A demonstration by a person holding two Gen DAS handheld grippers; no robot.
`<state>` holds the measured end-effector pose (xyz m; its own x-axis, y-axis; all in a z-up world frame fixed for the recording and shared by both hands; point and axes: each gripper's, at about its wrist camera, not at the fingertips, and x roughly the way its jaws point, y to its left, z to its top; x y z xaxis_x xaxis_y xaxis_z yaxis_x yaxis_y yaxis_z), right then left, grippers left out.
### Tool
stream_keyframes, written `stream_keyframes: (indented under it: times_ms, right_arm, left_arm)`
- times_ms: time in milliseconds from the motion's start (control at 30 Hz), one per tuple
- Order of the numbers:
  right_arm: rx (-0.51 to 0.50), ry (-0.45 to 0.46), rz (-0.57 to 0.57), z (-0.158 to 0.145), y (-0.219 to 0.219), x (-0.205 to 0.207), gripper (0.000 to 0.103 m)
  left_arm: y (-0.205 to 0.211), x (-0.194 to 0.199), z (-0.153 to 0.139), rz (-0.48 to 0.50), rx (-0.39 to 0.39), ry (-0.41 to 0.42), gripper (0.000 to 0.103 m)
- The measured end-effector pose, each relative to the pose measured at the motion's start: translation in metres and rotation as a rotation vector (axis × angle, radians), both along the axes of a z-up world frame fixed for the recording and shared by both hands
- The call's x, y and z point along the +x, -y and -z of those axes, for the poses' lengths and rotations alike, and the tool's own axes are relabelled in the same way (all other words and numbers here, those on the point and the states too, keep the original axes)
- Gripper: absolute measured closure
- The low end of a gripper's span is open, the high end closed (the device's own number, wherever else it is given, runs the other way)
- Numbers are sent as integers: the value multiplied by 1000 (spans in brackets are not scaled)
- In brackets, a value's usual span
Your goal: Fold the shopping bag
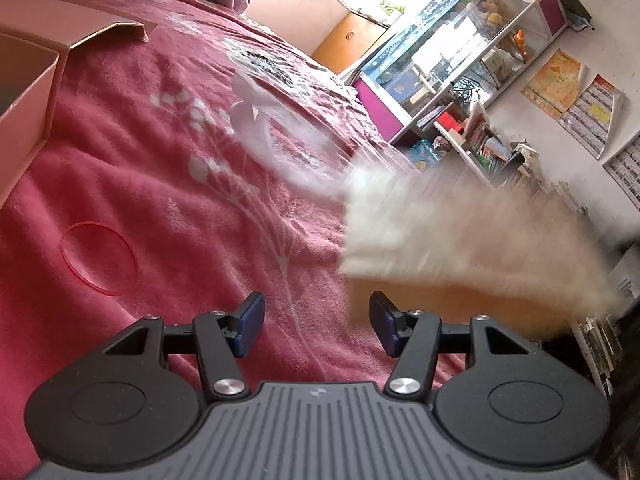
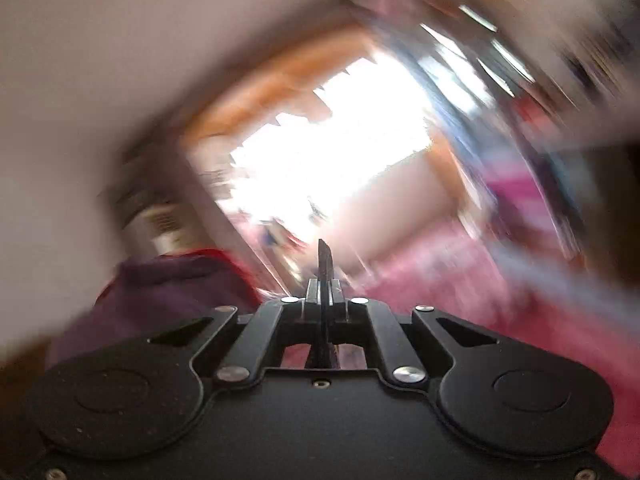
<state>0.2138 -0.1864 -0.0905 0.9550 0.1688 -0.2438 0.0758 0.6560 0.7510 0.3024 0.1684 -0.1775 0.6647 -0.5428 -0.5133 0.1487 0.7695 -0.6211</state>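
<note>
Shopping bag (image 1: 276,136): thin, translucent, lying crumpled and unfolded on pink blanket (image 1: 120,184), ahead of left gripper (image 1: 317,325).
Progress: no fold visible; all folding apparently left.
Left gripper: half open, empty.
Right gripper (image 2: 324,264): fully closed, nothing visibly pinched; view blurred.

Fleecy, matt pink blanket (image 1: 132,184) with pale printed flowers over the bed. Thin, translucent plastic shopping bag (image 1: 276,128), crinkled and faintly glossy, lying on it. Smooth matt pink cardboard box (image 1: 28,92) at the bed's left edge. Ribbed blue pads (image 1: 252,324) on matt black plastic left claw (image 1: 318,324).
</note>
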Motion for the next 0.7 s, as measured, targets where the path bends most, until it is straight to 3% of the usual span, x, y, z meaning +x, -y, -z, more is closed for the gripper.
stream_keyframes:
  times_ms: [100, 167, 267, 433, 600, 700]
  right_arm:
    - [213, -254, 120, 79, 21, -26, 100]
    - [301, -344, 136, 113, 25, -44, 98]
    - [268, -341, 83, 122, 18, -63, 97]
    - [264, -351, 47, 116, 12, -65, 96]
    - [323, -345, 56, 124, 7, -74, 96]
    - [343, -341, 46, 128, -1, -79, 96]
  left_arm:
    - [5, -1, 0, 35, 5, -2, 46]
    - [10, -2, -2, 60, 25, 0, 46]
    - [9, -4, -4, 81, 35, 5, 46]
    - [-5, -11, -7, 112, -13, -14, 46]
    - [5, -25, -8, 358, -15, -15, 46]
    - [21, -24, 3, 426, -29, -53, 46]
